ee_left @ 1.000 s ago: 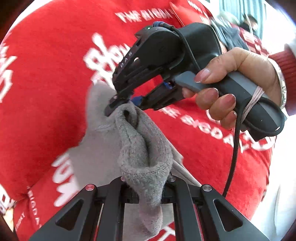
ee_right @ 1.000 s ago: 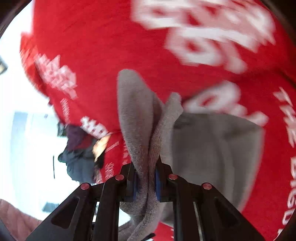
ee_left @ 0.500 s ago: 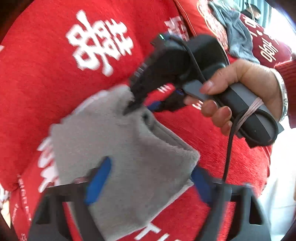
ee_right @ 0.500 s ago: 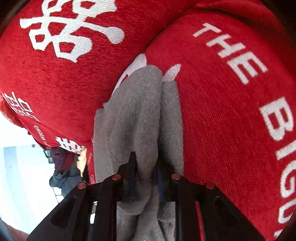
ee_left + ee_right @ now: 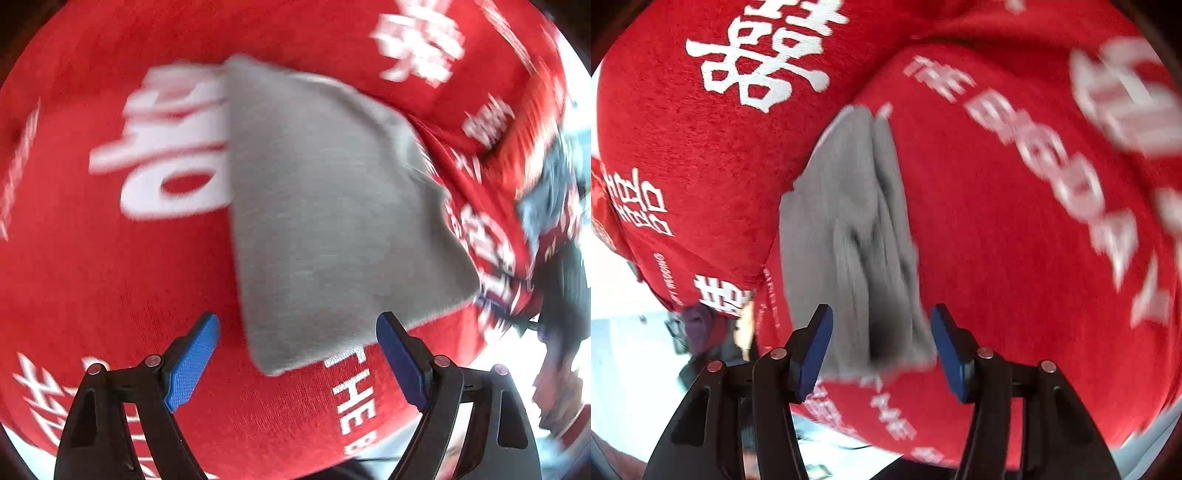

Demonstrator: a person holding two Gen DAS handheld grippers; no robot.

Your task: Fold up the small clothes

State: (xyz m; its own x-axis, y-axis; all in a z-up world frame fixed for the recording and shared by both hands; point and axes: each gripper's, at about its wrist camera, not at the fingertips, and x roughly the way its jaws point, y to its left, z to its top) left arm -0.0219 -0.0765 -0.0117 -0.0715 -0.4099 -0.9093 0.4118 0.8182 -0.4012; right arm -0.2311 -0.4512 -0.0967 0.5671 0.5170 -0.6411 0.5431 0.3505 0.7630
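both claws, left gripper (image 5: pixel 297 363) and right gripper (image 5: pixel 881 343), gape, the right's jaws just opening, pads clear of folded grey cloth's (image 5: pixel 332 206) edges.

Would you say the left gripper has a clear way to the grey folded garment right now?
Probably yes: the left gripper is open just short of the grey garment lying on the red cloth, with nothing between them.

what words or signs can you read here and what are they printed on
"THE" in white, on the red cloth just under the grey garment; the letters after it run out of view.
"THE BIGDA", blurred towards its end, on the red cloth.
A large white Chinese double-happiness sign on the same cloth.
The other white characters and small lines of print are too blurred or small to read.
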